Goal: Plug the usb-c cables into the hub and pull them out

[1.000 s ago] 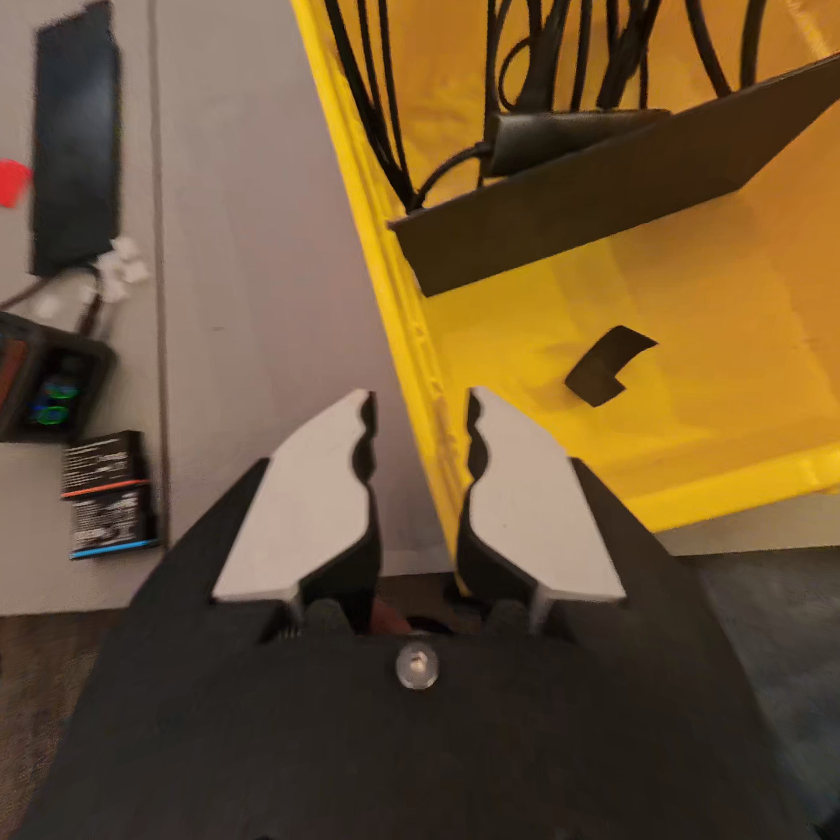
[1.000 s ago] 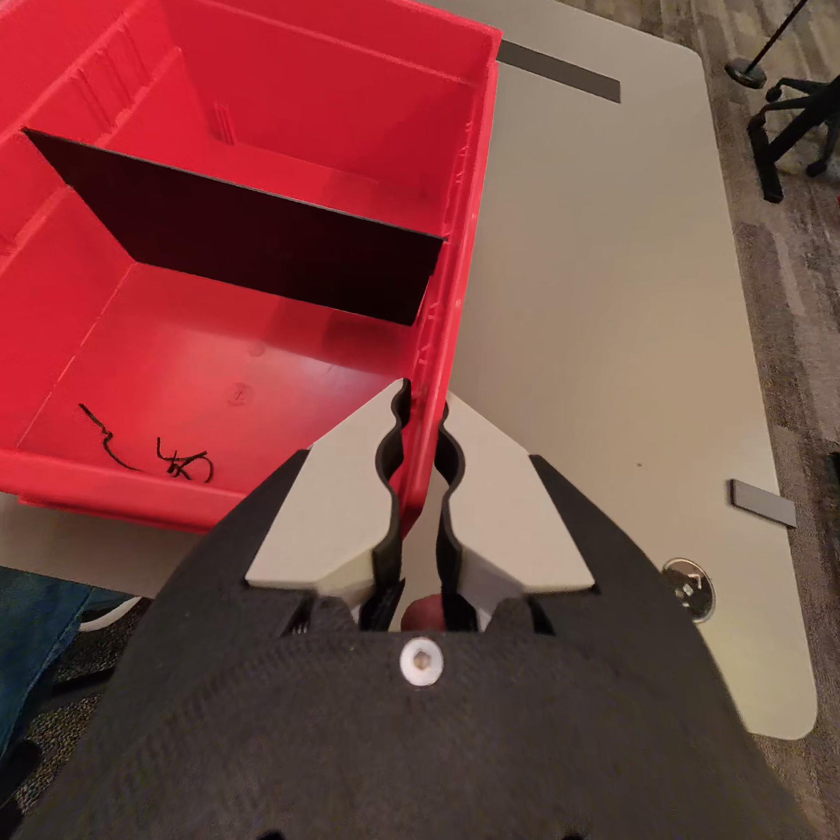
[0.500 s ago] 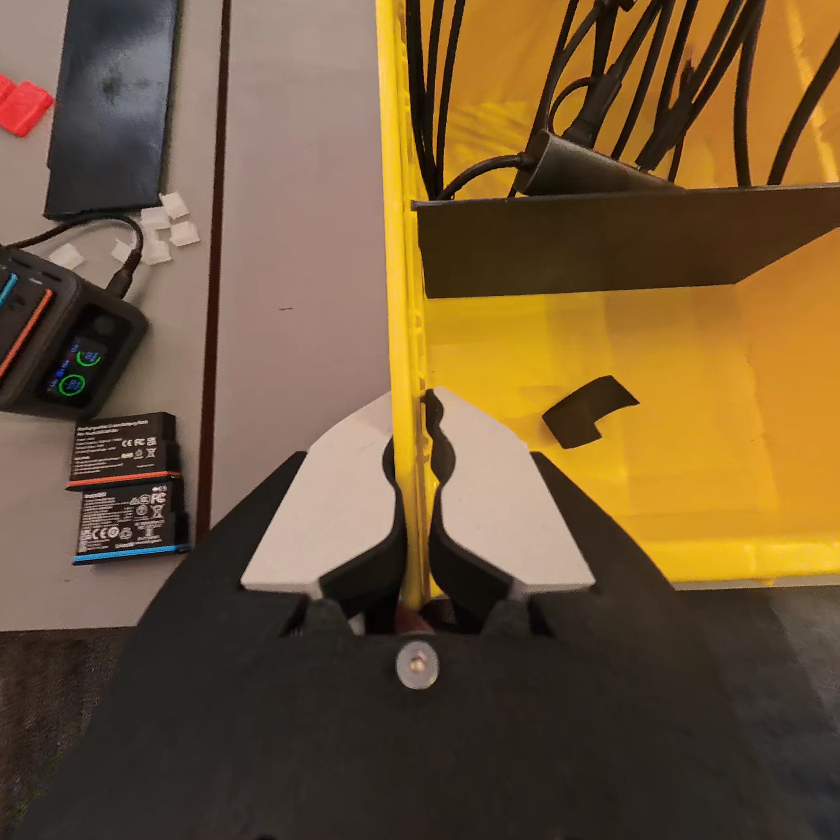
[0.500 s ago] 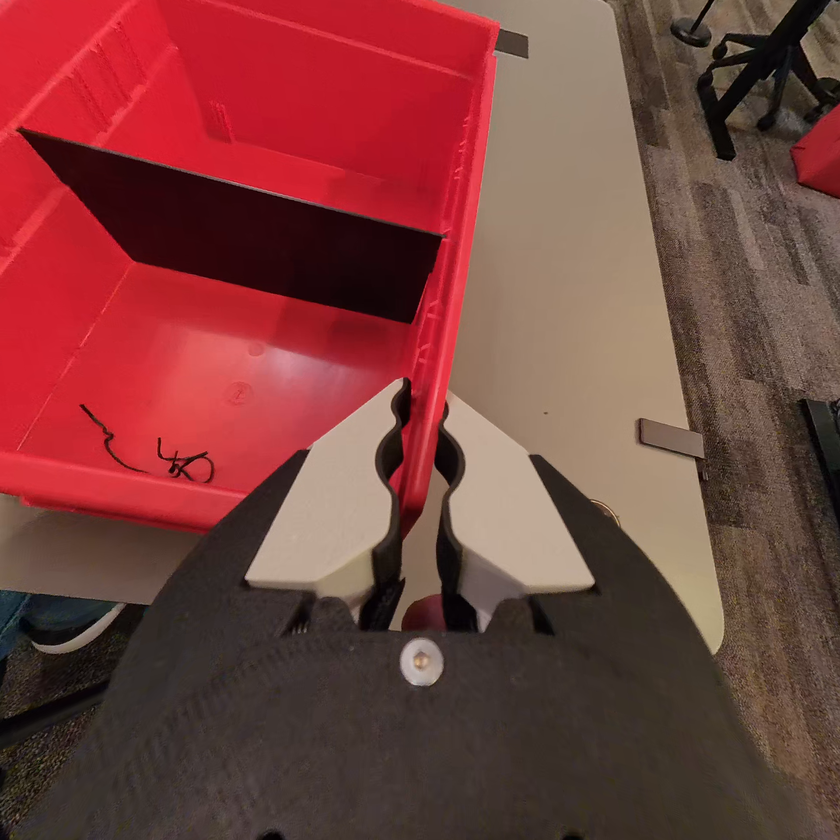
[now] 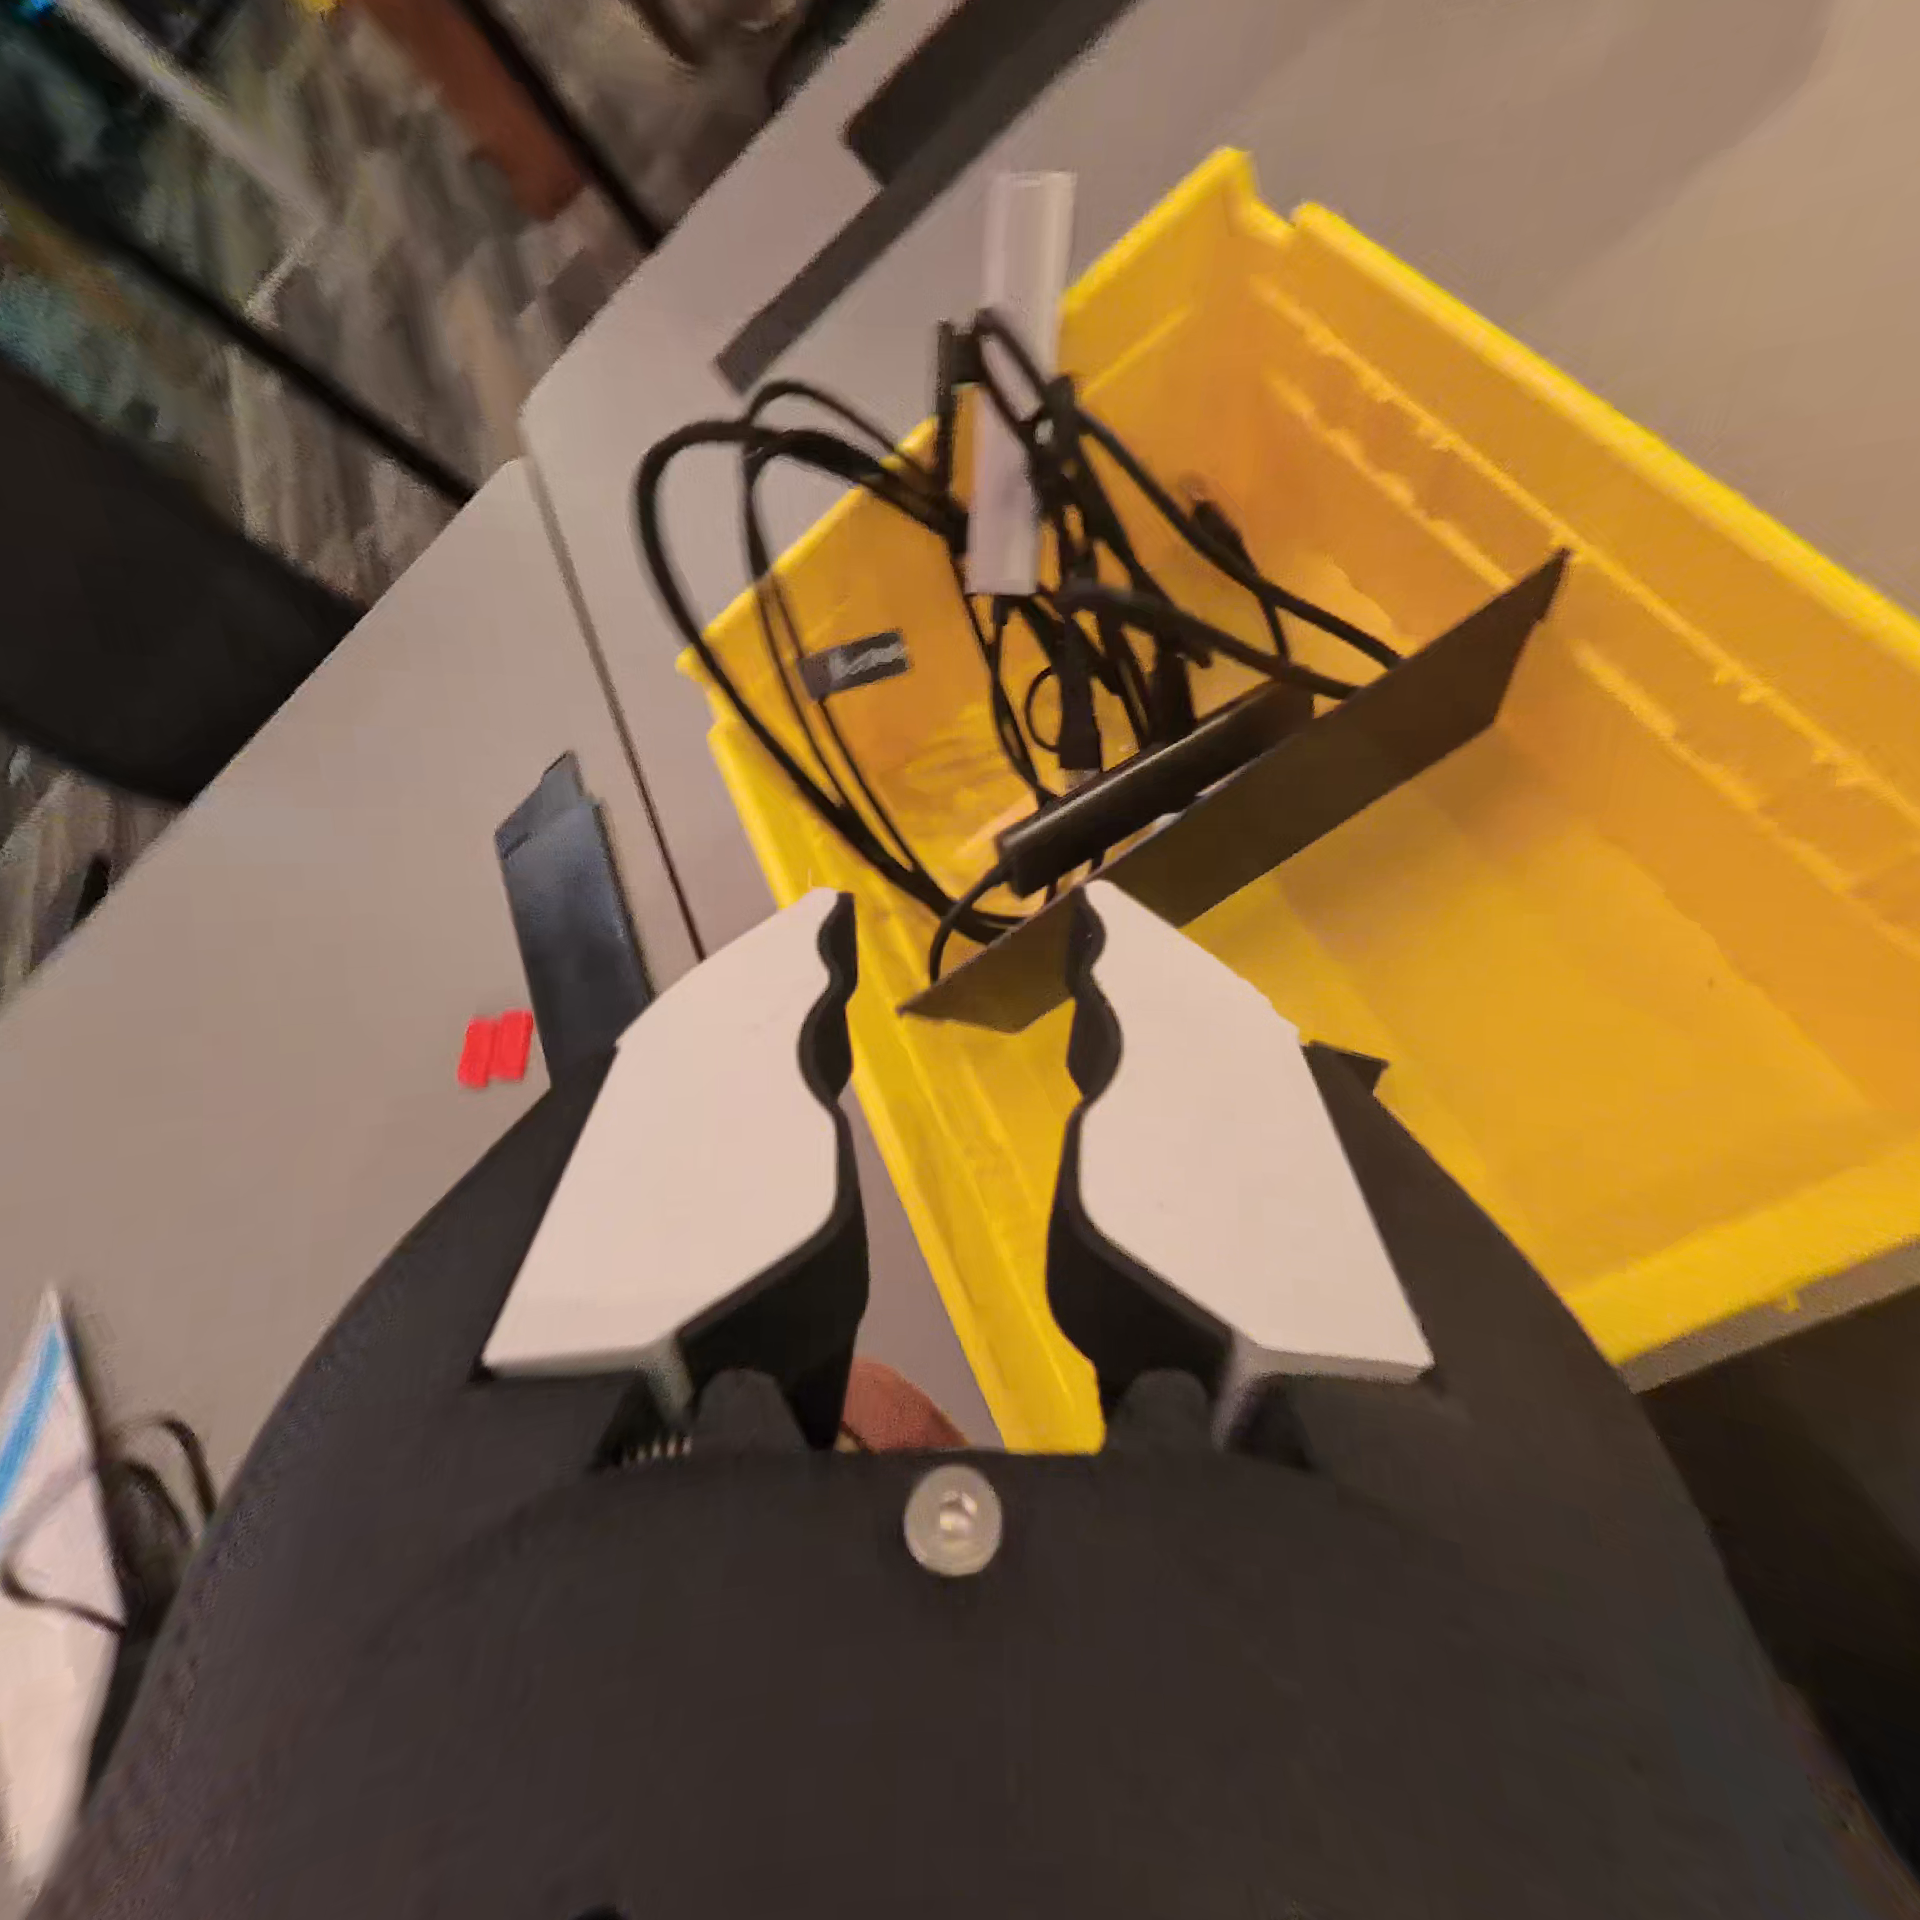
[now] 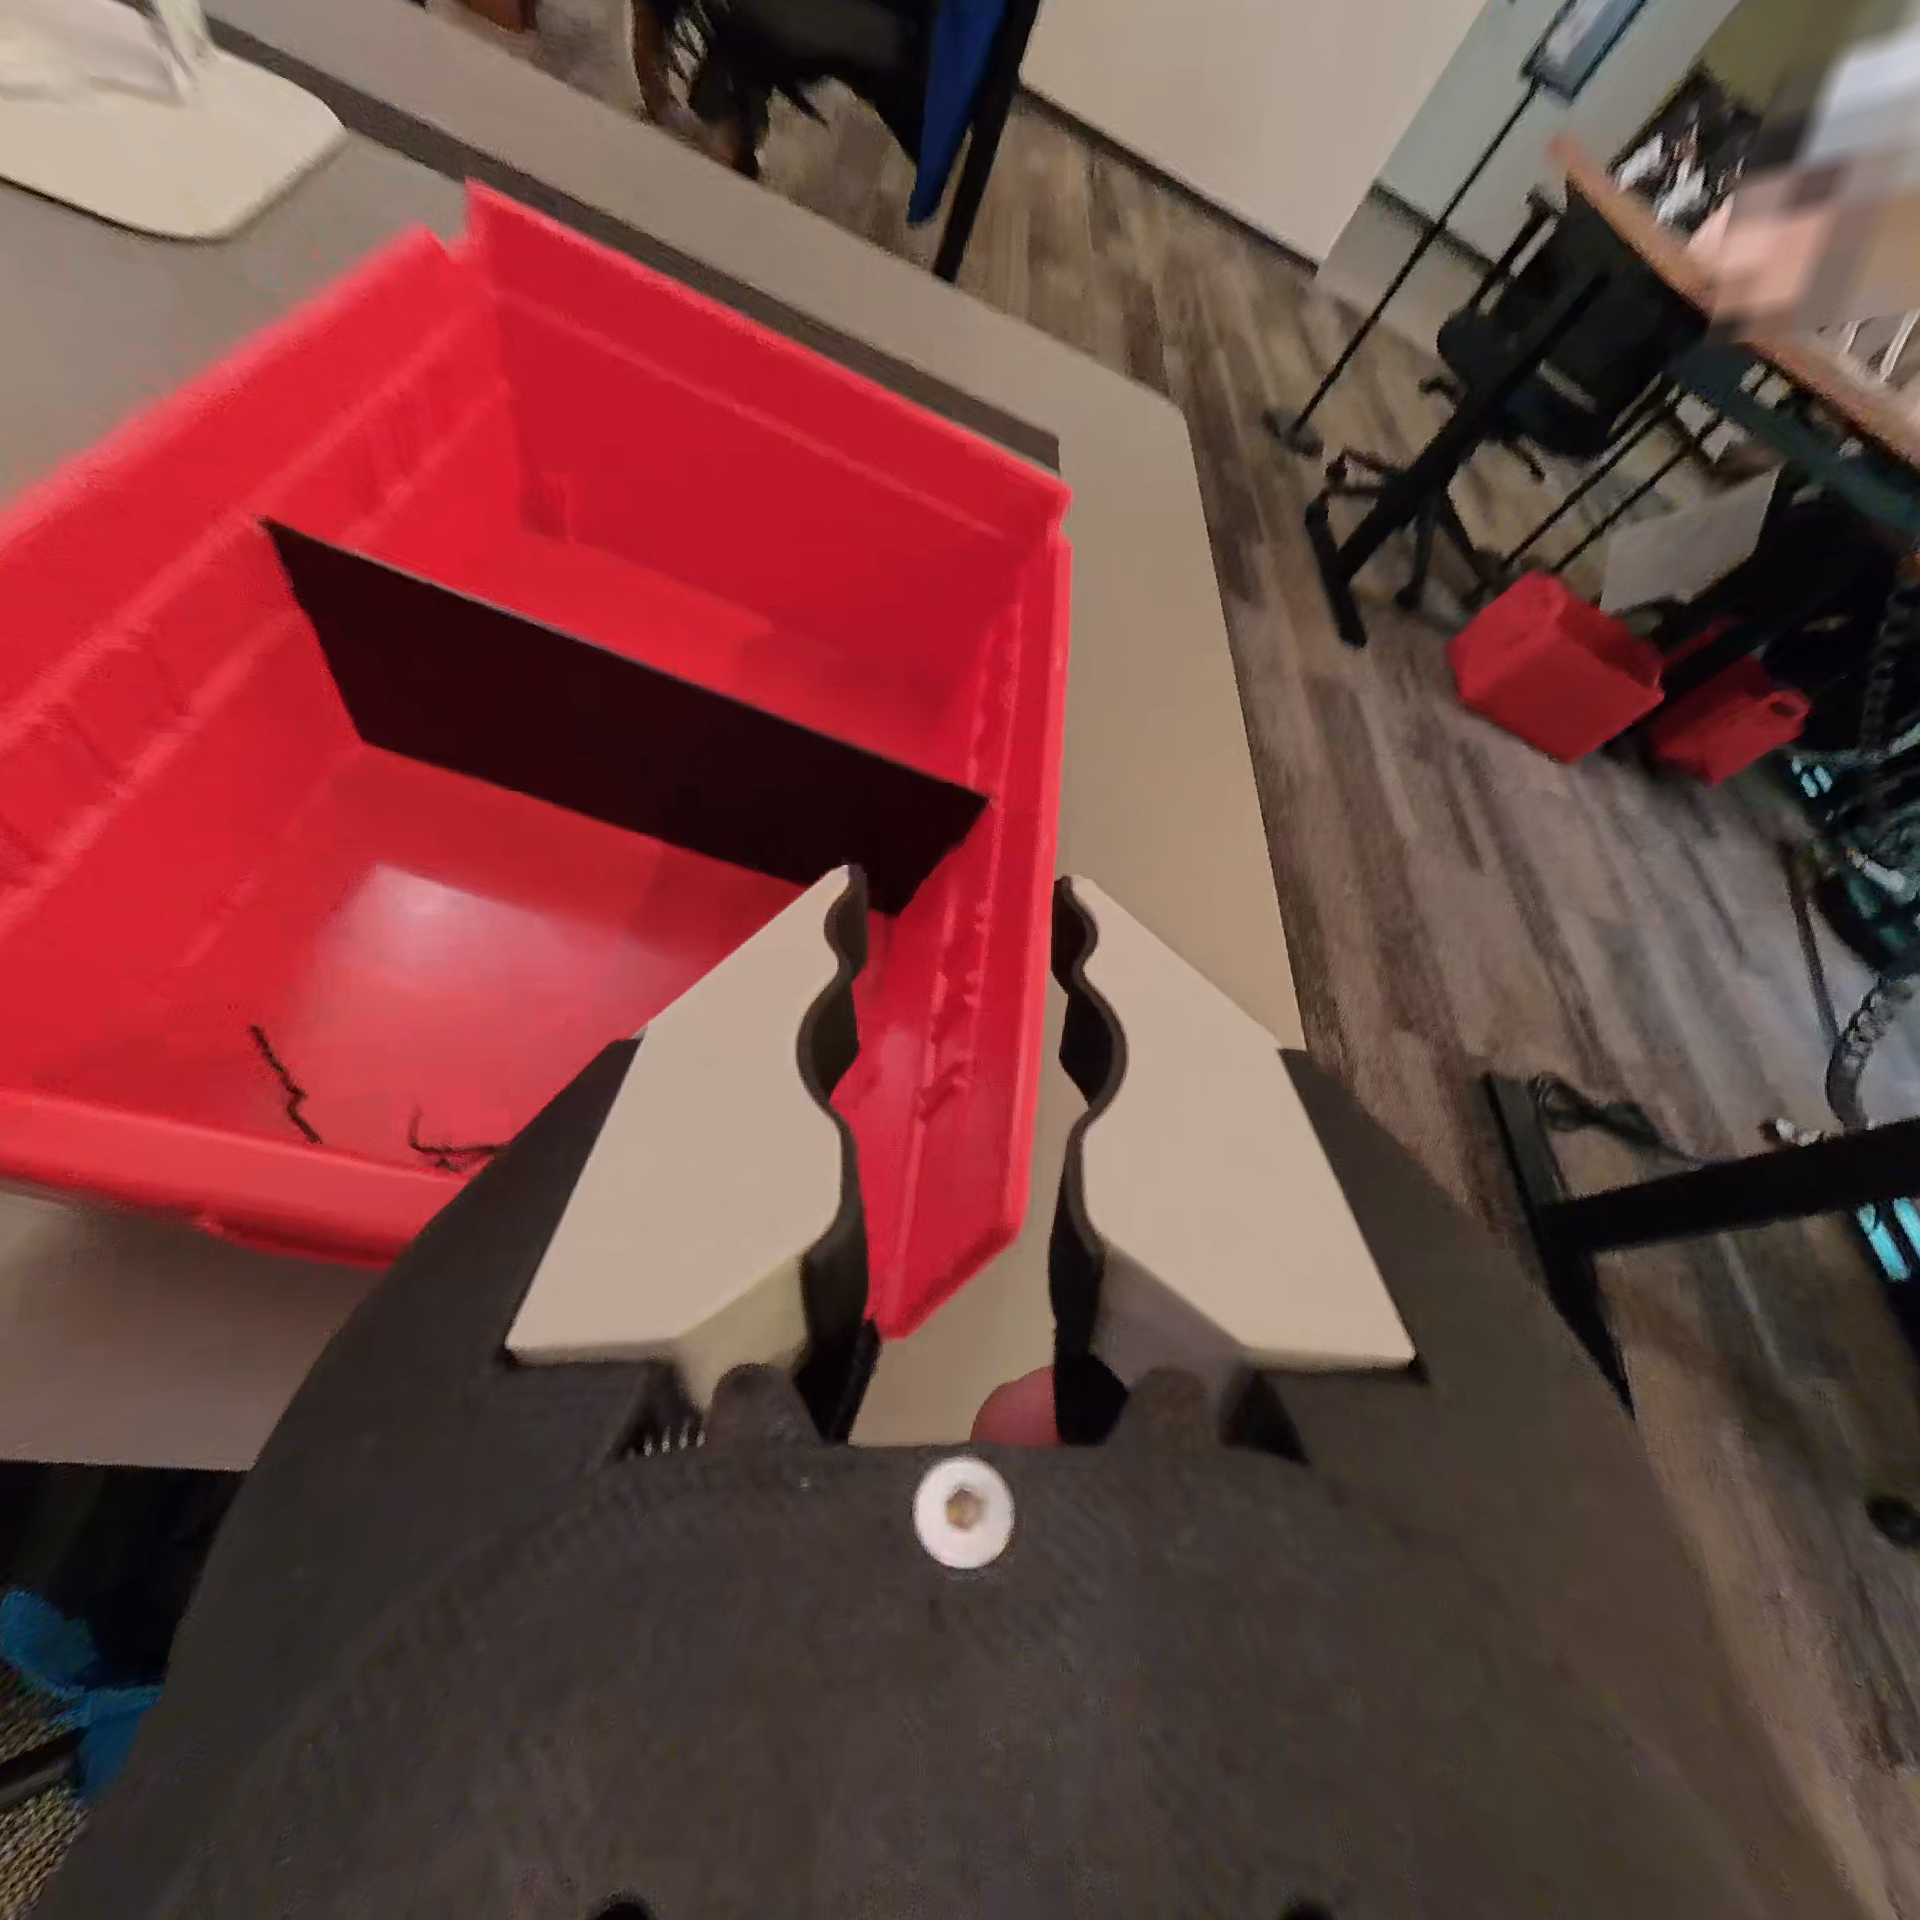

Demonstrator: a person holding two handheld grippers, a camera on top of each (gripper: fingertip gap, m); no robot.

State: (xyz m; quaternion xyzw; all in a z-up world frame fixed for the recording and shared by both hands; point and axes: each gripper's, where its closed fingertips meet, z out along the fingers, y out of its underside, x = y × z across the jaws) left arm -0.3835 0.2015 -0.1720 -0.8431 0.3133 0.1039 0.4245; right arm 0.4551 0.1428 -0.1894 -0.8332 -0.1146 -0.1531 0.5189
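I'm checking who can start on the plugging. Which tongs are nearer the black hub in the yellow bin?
Left. The left tongs hang open over the yellow bin's near wall, the hub just beyond the fingertips. The right tongs straddle the red bin's wall; no hub shows there.

No legible text in either view, too much motion blur. Small dark tag [image 5: 854, 662] on a black cable [image 5: 727, 665] in the yellow bin [image 5: 1558, 1039] carries a pale mark, unreadable. White sheet with a blue stripe [image 5: 42, 1496] at the left view's edge and framed wall sign [image 6: 1581, 42] in the right view are also too blurred.
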